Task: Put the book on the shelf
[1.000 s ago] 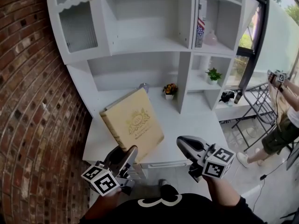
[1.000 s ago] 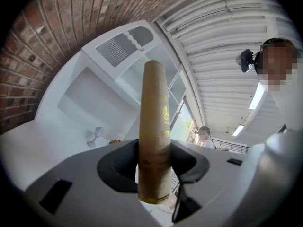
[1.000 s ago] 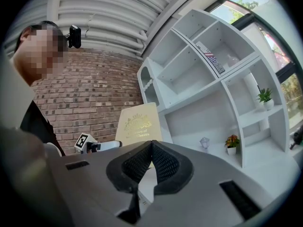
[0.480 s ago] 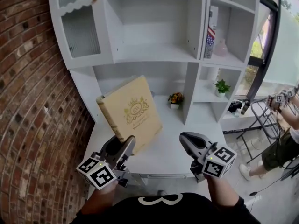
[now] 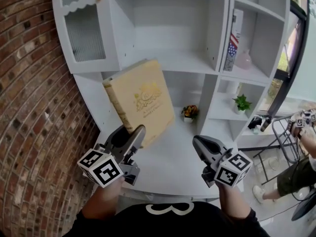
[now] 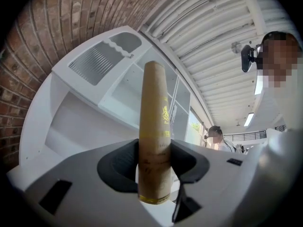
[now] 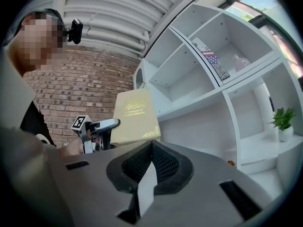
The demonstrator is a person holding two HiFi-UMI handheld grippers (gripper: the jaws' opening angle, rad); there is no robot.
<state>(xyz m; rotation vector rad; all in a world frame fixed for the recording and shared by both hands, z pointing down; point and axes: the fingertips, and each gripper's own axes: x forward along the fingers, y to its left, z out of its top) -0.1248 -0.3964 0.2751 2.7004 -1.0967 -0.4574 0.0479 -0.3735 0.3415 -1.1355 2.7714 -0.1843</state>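
A large tan book (image 5: 140,98) with a gold crest on its cover stands tilted in the air in front of the white shelf unit (image 5: 170,60). My left gripper (image 5: 132,137) is shut on its lower edge. In the left gripper view the book's spine (image 6: 154,131) rises straight up between the jaws. In the right gripper view the book (image 7: 135,116) and the left gripper (image 7: 100,126) show at the left. My right gripper (image 5: 201,147) hangs to the right of the book, shut, with nothing in it.
The shelf's big middle compartment (image 5: 168,28) lies behind the book. Two upright books (image 5: 233,38) and a pink vase (image 5: 243,59) fill the right compartment. Small plants (image 5: 242,102) (image 5: 189,112) stand lower down. A brick wall (image 5: 29,102) runs along the left. A person (image 5: 301,147) stands at the far right.
The left gripper has lifted the book up off the white ledge, toward the middle compartment. The right gripper has stayed beside it.
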